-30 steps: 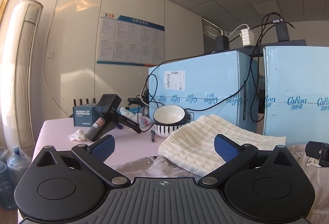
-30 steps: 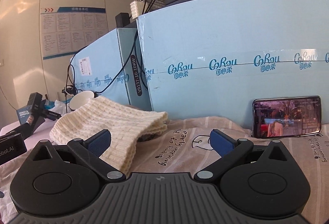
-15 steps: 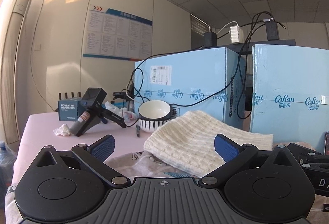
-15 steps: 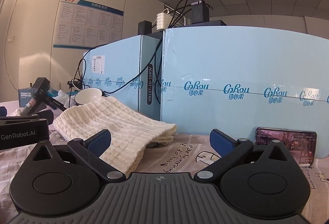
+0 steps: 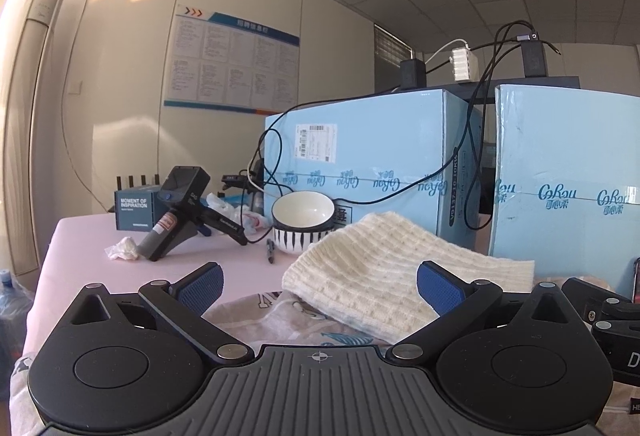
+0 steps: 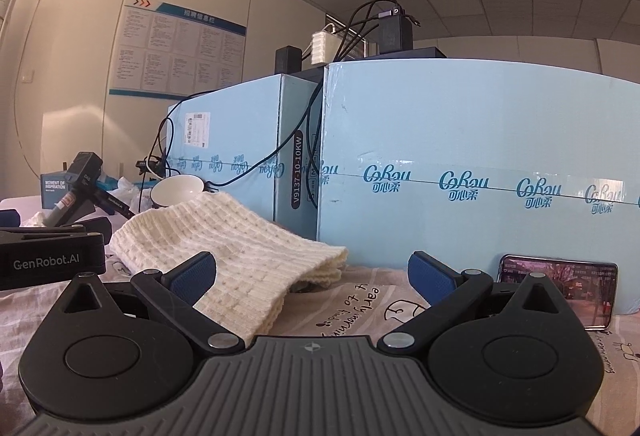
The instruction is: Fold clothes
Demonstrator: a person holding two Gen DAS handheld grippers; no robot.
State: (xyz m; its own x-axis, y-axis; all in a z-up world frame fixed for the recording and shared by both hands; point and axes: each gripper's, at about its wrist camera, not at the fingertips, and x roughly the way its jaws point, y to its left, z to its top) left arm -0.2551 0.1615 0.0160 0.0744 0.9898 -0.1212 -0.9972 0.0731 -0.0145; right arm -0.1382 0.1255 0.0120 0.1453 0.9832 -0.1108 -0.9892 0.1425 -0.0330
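Crowding pink table (image 5: 80,260): blue boxes (image 5: 376,160).

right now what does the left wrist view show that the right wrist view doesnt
Only the left wrist view shows the tall white air conditioner, the pen and the bowl's striped outside. Only the right wrist view shows the whole phone leaning on the blue box, screen lit. Both show the folded cream knit on the printed cloth, the bowl, and both grippers open, the left gripper and right gripper.
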